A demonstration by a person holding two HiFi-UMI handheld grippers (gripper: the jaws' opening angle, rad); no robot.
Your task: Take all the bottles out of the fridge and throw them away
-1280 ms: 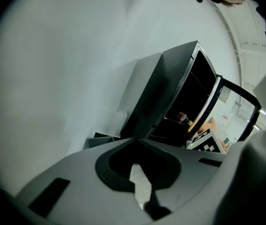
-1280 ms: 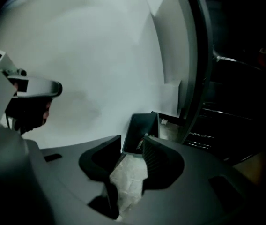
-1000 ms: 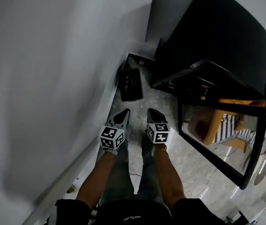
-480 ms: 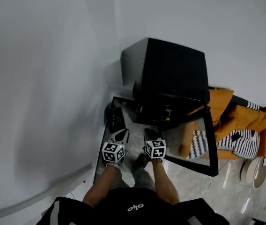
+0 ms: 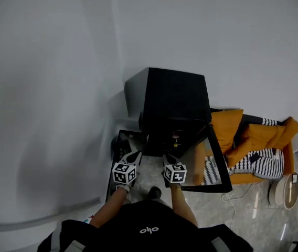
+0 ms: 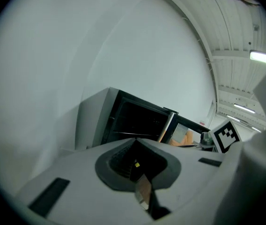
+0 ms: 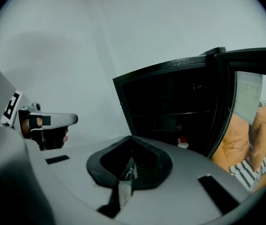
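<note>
Right gripper view, bottle [image 7: 183, 143] inside fridge [image 7: 168, 100], well beyond closed jaws

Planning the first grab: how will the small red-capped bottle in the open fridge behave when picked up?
The red-capped bottle looks small, so it is probably light. It seems to stand upright in the fridge, so a nudge may tip it. Its body is mostly lost in the dark interior, so how slippery it is cannot be judged.
</note>
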